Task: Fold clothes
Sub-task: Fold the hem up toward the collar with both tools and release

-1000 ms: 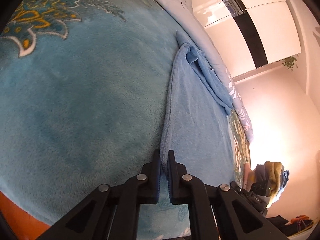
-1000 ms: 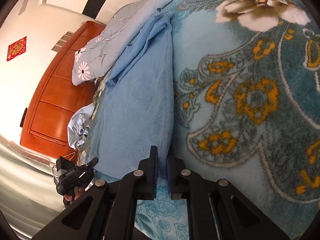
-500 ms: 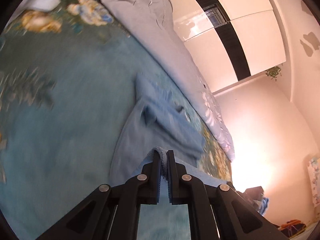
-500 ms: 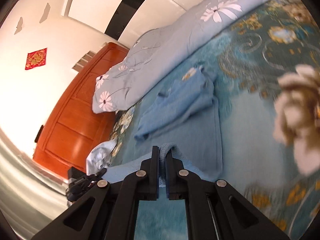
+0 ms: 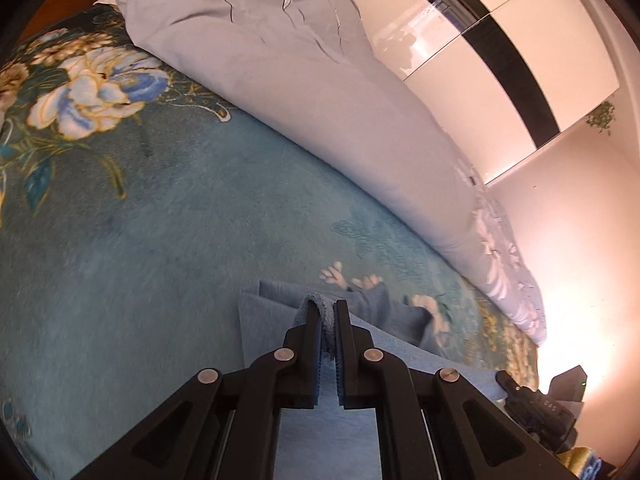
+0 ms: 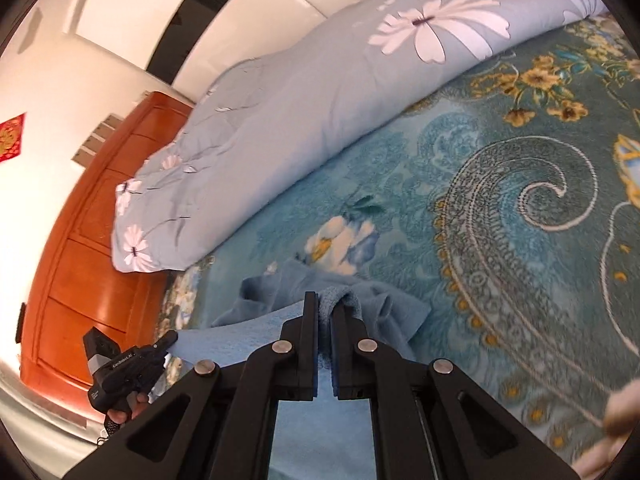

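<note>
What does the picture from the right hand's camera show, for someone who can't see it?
The right gripper, jaws shut, pinches a folded edge of a light blue garment above a teal flowered blanket. Behind lies a grey-blue flowered quilt; the left gripper holds the garment's other end.

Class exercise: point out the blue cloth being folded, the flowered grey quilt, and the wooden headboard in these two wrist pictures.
blue cloth [image 5: 327, 312]: left wrist view, bunched edge pinched at the fingertips.
flowered grey quilt [image 6: 304, 128]: right wrist view, plain middle of the roll.
wooden headboard [image 6: 84, 264]: right wrist view, flat orange-brown panel.
</note>
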